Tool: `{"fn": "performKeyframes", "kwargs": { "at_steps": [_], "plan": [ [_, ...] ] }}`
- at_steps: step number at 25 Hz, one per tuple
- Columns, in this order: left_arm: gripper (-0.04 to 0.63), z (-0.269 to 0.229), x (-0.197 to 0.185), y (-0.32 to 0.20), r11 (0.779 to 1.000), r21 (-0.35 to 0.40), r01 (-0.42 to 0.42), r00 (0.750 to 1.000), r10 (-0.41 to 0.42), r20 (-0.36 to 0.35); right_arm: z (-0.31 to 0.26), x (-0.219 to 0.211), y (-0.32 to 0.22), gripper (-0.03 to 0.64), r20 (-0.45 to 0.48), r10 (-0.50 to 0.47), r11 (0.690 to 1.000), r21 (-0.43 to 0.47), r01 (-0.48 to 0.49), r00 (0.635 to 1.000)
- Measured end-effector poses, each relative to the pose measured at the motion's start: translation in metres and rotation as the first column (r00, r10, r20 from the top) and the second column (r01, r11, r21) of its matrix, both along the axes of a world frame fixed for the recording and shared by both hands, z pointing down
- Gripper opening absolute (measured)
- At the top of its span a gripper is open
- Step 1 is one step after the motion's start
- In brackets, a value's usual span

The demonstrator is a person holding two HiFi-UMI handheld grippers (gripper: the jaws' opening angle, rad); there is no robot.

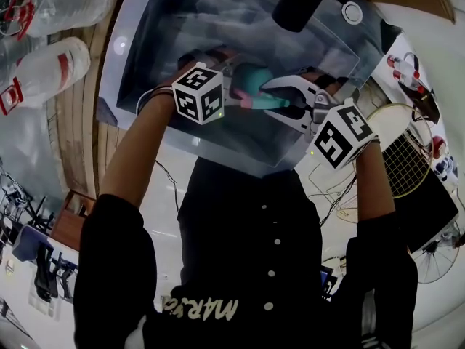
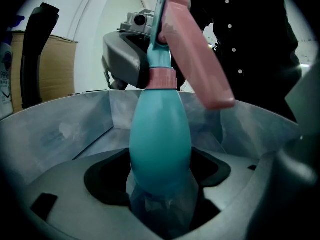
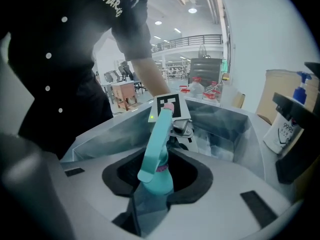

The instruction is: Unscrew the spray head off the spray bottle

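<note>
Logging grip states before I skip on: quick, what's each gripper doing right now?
Left gripper: closed on the body of the teal spray bottle.
Right gripper: closed on the spray head, near its pink collar.

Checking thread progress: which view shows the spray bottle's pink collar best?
Left gripper view: the pink collar on the spray bottle is large and side-on. Right gripper view shows it small; head view only a pink sliver.

Teal spray bottle between left gripper and right gripper, seemingly over translucent bin.
</note>
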State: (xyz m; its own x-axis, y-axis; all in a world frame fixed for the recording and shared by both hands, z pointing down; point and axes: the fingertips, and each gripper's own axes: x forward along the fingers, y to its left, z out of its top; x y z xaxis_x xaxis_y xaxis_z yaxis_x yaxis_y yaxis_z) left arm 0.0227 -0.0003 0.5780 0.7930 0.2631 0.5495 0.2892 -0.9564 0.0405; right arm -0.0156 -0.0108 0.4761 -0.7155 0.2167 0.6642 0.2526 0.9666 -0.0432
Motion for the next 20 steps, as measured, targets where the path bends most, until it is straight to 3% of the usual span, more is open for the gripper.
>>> {"fn": "performKeyframes", "kwargs": {
  "at_steps": [5,11,14,17,20],
  "plan": [
    [0.386,0.000,0.000,0.001,1.000,-0.005,-0.018,1.000,0.018,0.001,0.000,0.001,0.002,0.144,0.011,-0.117,0.993,-0.026,0.117,0.993],
    [0.387,0.000,0.001,0.009,0.997,-0.001,-0.071,0.997,0.071,0.010,-0.002,0.002,0.011,0.147,0.024,-0.281,0.958,-0.054,0.281,0.960],
    [0.387,0.000,-0.001,0.003,0.999,0.000,-0.043,0.999,0.043,0.017,-0.002,-0.001,0.002,0.156,0.002,-0.190,0.980,-0.060,0.189,0.982],
    [0.387,0.001,-0.002,0.002,1.000,-0.004,-0.017,1.000,0.017,0.019,-0.011,0.005,-0.007,0.162,0.019,-0.004,0.995,-0.098,0.006,1.000],
    [0.387,0.002,-0.001,0.000,1.000,-0.005,0.020,1.000,-0.020,0.015,-0.017,0.025,-0.024,0.218,0.009,0.238,0.970,-0.057,-0.237,0.971]
  ]
}}
